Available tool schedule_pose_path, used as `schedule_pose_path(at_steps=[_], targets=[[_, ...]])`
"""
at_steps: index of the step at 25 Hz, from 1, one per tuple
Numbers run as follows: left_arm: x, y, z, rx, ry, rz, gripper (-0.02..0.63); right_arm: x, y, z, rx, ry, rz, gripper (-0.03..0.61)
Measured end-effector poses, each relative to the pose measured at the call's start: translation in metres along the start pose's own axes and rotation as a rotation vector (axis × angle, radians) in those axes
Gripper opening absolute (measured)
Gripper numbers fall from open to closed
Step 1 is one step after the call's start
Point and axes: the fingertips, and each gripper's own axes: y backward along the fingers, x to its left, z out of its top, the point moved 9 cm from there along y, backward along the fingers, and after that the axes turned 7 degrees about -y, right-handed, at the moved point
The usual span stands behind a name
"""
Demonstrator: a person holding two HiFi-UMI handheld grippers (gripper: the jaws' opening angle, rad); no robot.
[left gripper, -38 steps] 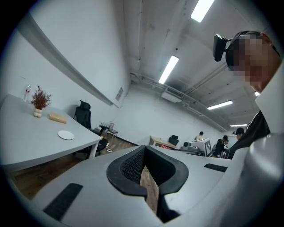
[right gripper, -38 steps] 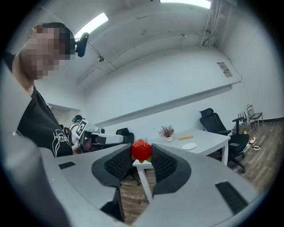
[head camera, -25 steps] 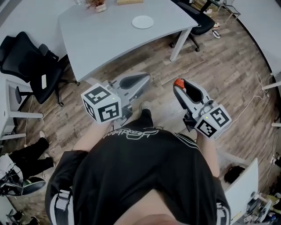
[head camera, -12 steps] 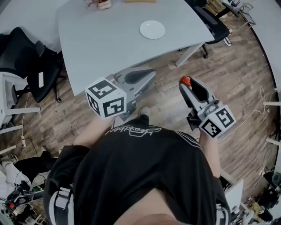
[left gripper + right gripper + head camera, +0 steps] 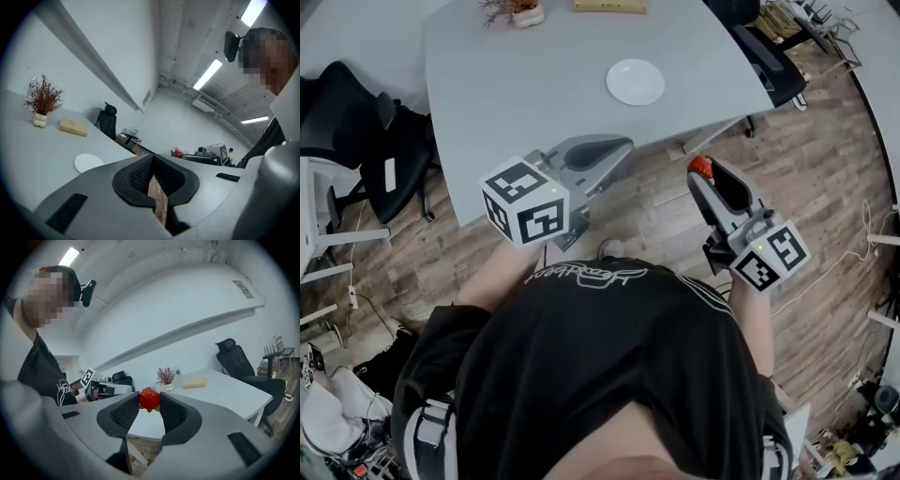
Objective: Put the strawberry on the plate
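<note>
A red strawberry (image 5: 701,167) (image 5: 149,398) is pinched at the tips of my right gripper (image 5: 702,172) (image 5: 149,402), which is shut on it and held above the wooden floor, just short of the grey table's (image 5: 516,103) near edge. The white plate (image 5: 635,82) (image 5: 88,162) lies empty on the table, ahead and a little left of the strawberry. My left gripper (image 5: 625,144) (image 5: 152,158) is shut with nothing in it, its tips at the table's near edge.
A small dried plant in a pot (image 5: 514,9) (image 5: 41,101) (image 5: 165,377) and a yellow block (image 5: 609,6) (image 5: 73,127) (image 5: 193,382) stand at the table's far side. Black office chairs sit left (image 5: 356,141) and right (image 5: 769,66) of the table. Cables and clutter lie on the floor.
The person has stepped toward the table, so it and the plate sit closer to both grippers. The strawberry stays gripped in the right gripper; the left stays shut.
</note>
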Motion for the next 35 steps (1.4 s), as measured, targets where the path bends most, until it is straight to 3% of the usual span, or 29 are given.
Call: schedule_pose_path(at_steps=[15,26,35], targets=[[0.029,-0.028,0.013,-0.001,-0.005,0.083,0.006,-0.052,-0.035,0.020,0.026,0.043,0.053,0.132],[0.095,-0.067,0.029,-0.002,0.042,0.182,0.006,-0.122,-0.102,0.053,0.097,0.050,0.136,0.132],[0.139,-0.093,0.037,0.001,0.072,0.217,0.006,-0.162,-0.148,0.072,0.143,0.050,0.180,0.132]])
